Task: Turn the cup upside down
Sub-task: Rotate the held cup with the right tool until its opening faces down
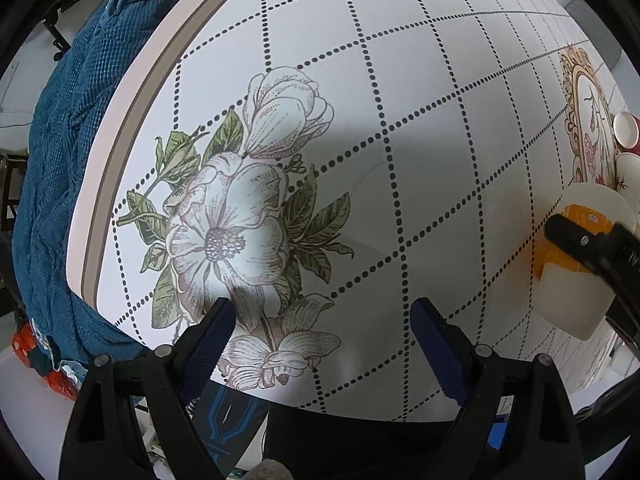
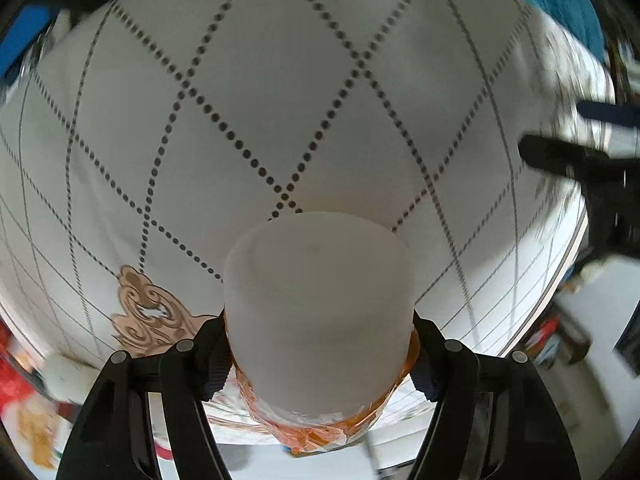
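Left wrist view: the left tongs [image 1: 324, 344] hang spread wide over the bench [image 1: 420, 80], nothing between their blue pads [image 1: 212, 344]. Beneath them and toward 10 o'clock lies a printed flower [image 1: 236, 232] on the white, dot-gridded cover. At 3 o'clock the cup [image 1: 576, 264], white with an orange band, is pinched by the right tongs [image 1: 592, 248], whose black finger crosses the band; the cup is tilted, though which end points where is hard to tell here. Just above it, at 2 o'clock, sit two more cups [image 1: 626, 130], pale inside, by an ornate gold-framed print [image 1: 588, 120]. A blue quilted cloth [image 1: 80, 140] drapes along the bench edge from 9 to 11 o'clock.

Right wrist view: the right tongs [image 2: 320, 356] are pressed on the cup [image 2: 320, 292], one pad [image 2: 218, 360] on each side at the orange band. The cup fills the centre toward 6 o'clock, its closed white base facing forward over the bench [image 2: 280, 100], its mouth toward the camera. The left tongs [image 2: 576, 152] show blurred at 3 o'clock, well apart from the cup. A tan scroll print [image 2: 148, 308] lies at 8 o'clock.
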`<action>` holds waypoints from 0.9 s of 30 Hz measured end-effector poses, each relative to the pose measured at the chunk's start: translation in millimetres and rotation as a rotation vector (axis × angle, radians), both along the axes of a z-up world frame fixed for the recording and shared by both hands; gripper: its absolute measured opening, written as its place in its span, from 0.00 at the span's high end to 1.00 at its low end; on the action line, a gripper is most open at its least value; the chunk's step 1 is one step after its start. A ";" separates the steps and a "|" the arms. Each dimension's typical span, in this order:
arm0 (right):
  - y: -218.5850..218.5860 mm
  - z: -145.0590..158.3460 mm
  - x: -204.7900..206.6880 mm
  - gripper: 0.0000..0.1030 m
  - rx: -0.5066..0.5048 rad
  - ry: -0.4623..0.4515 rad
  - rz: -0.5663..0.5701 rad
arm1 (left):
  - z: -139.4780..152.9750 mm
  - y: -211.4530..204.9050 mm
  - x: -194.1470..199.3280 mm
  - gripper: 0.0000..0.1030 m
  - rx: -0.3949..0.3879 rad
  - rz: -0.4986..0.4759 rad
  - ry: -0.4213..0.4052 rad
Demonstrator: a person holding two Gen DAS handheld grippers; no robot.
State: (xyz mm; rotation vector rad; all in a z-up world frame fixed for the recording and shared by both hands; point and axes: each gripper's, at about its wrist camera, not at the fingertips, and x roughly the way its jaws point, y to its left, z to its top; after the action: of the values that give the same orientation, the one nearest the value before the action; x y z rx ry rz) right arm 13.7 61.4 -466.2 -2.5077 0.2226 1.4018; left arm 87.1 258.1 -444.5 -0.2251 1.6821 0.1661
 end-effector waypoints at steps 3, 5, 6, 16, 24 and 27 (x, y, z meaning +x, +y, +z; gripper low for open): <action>9.7 4.8 5.2 0.29 0.008 0.008 -0.137 | 2.4 -2.0 4.5 0.13 0.009 -0.013 -0.003; 15.2 7.8 10.8 0.29 0.013 0.010 -0.238 | 3.5 -4.0 8.2 0.13 0.012 -0.021 -0.004; 16.9 8.7 13.0 0.29 0.016 0.012 -0.276 | 4.0 -5.4 10.2 0.13 0.013 -0.025 -0.005; 28.2 14.6 44.7 0.29 0.007 0.053 -0.764 | 13.2 -32.2 28.0 0.13 0.021 -0.071 -0.026; 25.5 10.6 75.1 0.29 -0.021 0.089 -1.216 | 17.2 -50.8 28.1 0.13 0.024 -0.096 -0.032; 24.8 9.3 87.4 0.29 -0.035 0.118 -1.374 | 18.0 -60.0 28.5 0.13 0.026 -0.108 -0.032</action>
State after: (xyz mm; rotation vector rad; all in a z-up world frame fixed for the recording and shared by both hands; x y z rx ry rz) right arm 101.1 86.2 -456.9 -1.5094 1.5797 0.8538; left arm 115.6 198.1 -426.5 -0.1167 1.6550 0.1034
